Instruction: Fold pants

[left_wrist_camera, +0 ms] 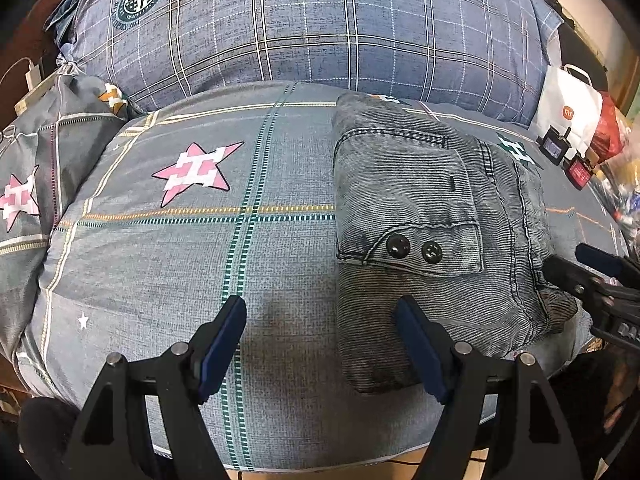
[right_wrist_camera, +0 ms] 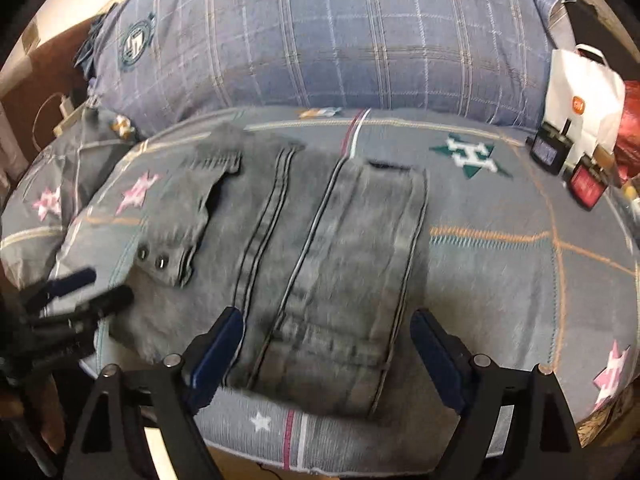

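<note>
Bed (left_wrist_camera: pixel 168 264) w/ a grey plaid cover and pink star prints, big blue plaid pillow (left_wrist_camera: pixel 312 28) at the back, white shopping bag (right_wrist_camera: pixel 580 96) off to the right. Grey denim pants (right_wrist_camera: pixel 312 264) lie folded into a compact stack on the cover, pocket flap w/ two dark buttons (left_wrist_camera: pixel 414 249) facing up. Left gripper (left_wrist_camera: pixel 320 344) fingers spread wide, nothing between them, right finger over the pants' near edge. Right gripper (right_wrist_camera: pixel 326 356) fingers opening, hovering astride the near end of the pants, not pinching afaict.
</note>
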A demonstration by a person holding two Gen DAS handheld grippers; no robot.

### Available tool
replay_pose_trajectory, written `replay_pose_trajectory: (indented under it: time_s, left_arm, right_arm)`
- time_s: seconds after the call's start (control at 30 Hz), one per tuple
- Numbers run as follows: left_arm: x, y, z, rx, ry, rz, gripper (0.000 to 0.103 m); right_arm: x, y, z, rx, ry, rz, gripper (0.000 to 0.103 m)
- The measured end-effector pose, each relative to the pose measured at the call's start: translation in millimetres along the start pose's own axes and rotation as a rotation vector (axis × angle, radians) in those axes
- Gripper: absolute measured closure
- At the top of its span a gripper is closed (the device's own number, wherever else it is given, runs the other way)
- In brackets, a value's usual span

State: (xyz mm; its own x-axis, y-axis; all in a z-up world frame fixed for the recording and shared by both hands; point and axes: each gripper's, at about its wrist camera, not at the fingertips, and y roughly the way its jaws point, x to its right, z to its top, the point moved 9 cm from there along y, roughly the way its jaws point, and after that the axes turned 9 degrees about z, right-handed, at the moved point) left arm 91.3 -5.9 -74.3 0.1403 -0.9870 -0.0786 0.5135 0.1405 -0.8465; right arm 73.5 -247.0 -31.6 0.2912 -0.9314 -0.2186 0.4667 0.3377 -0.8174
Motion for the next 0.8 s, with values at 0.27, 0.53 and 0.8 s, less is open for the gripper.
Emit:
replay_pose_trajectory:
  time_s: [0.27,0.53,0.8]
  left_arm:
    - [2,7,-2,0.001,0.017,-0.013,0.025]
    - [4,10,-3,-0.002,0.029,-0.013,0.025]
    - [6,12,-4,-0.003,0.045,-0.01,0.025]
  right_arm:
    - [10,28,0,-0.126,0.036,-0.013,0.015]
    - [7,14,79,0.029,0.012,-0.044,0.015]
    - [38,60,72,-0.09,0.08,-0.112,0.016]
